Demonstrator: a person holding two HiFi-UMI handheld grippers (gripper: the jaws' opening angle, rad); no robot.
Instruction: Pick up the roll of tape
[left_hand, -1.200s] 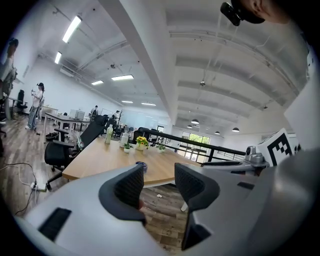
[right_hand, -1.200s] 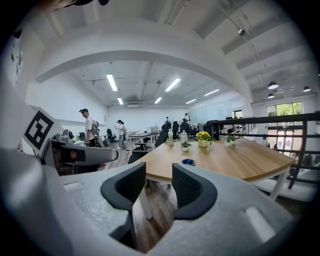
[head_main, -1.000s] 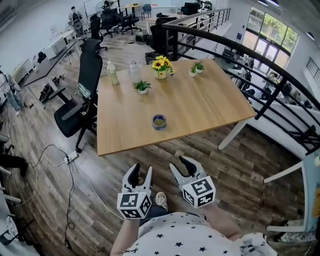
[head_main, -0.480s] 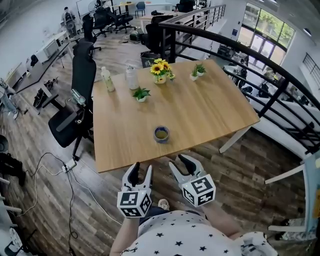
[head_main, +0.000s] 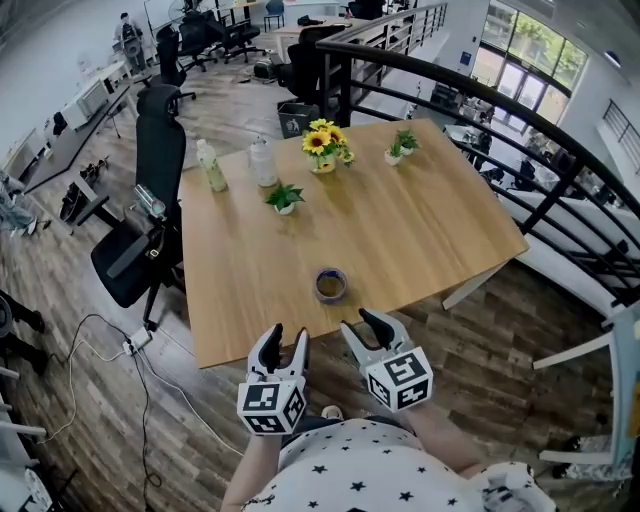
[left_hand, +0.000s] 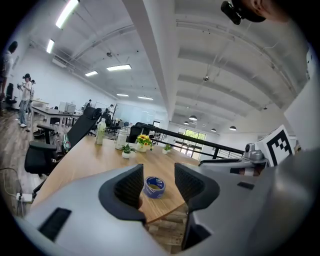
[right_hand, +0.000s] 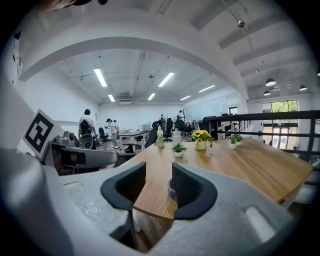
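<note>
A blue roll of tape (head_main: 331, 285) lies flat on the wooden table (head_main: 420, 220) near its front edge. In the left gripper view the roll of tape (left_hand: 154, 186) shows between the jaws, some way ahead. My left gripper (head_main: 283, 346) hangs open just off the table's front edge, empty. My right gripper (head_main: 364, 328) is open beside it, also empty, a little short of the roll. In the right gripper view the roll of tape (right_hand: 170, 189) is mostly hidden behind the right jaw.
At the table's far side stand a sunflower pot (head_main: 322, 146), two small plants (head_main: 285, 198) (head_main: 396, 148), a bottle (head_main: 210, 166) and a jar (head_main: 264, 162). A black office chair (head_main: 145, 215) stands to the left. A black railing (head_main: 530, 130) runs on the right.
The table and the roll have come closer to both grippers over the last second. Both grippers stay open and empty.
</note>
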